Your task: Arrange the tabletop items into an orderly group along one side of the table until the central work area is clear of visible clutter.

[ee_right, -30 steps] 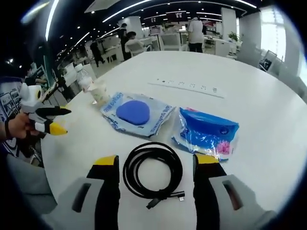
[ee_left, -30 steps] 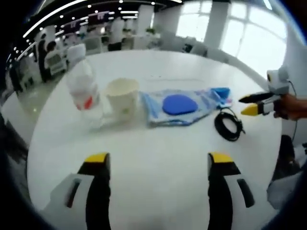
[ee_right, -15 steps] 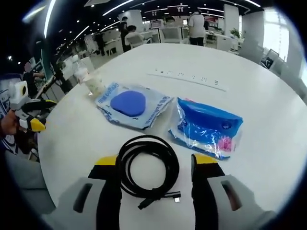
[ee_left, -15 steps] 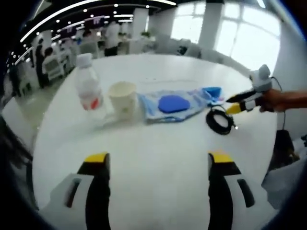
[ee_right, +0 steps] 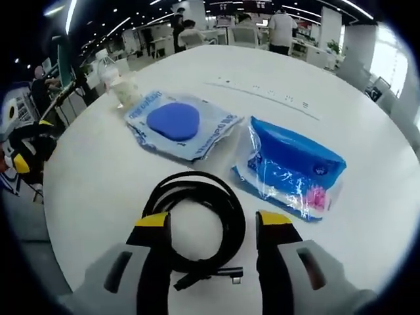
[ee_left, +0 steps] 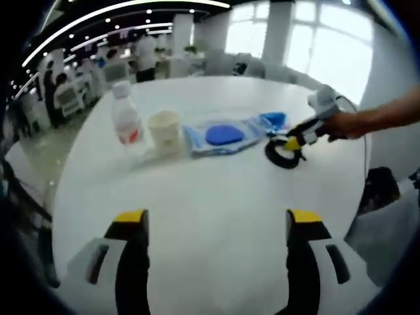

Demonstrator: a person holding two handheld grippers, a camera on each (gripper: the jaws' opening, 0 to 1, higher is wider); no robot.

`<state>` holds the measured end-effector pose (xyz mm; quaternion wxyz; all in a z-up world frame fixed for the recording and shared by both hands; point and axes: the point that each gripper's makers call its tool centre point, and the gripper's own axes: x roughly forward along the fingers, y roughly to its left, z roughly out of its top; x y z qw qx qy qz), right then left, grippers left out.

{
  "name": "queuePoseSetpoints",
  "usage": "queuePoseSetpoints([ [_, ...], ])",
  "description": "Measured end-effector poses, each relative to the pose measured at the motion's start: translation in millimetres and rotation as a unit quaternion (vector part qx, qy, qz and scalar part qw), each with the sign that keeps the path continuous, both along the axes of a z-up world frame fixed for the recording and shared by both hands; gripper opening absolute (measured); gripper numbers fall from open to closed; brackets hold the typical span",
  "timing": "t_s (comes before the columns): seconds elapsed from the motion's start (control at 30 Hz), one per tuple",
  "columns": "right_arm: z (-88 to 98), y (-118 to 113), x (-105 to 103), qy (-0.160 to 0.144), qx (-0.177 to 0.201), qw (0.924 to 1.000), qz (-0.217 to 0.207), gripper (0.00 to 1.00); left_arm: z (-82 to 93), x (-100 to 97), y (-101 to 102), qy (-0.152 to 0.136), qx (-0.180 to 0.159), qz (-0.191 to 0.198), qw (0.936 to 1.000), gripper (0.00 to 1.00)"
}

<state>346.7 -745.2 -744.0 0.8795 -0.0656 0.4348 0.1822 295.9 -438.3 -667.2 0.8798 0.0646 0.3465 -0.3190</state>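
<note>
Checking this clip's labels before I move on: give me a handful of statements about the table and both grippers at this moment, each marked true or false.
1. The coiled black cable lies flat on the round white table, between the open jaws of the right gripper. True.
2. The left gripper is shut on the clear plastic bottle. False: its jaws are open over bare table, well short of the bottle.
3. The cream paper cup stands upright next to the bottle. True.
4. The clear pouch holding a round blue pad lies on top of the cable. False: it lies beyond the cable, apart from it.
5. The blue plastic packet lies beside that pouch. True.
</note>
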Motion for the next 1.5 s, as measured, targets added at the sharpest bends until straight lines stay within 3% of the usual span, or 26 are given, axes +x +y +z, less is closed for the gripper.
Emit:
queuePoseSetpoints([
  [0.5,-10.7,-3,-1,0.016,-0.018,0.9997,-0.001,0.36,2.2,-26.7,11,0.001,0.003,0.0,1.0,0.83],
  [0.97,-27.6,-27,16,0.02,-0.032,0.9992,-0.013,0.17,-6.5,-39.9,21,0.013,-0.003,0.02,0.9997,0.78],
  [1.5,-34.3,-26,25,0.024,-0.042,0.9987,0.015,0.11,-11.6,-44.0,23,0.019,-0.01,0.031,0.9993,0.76],
])
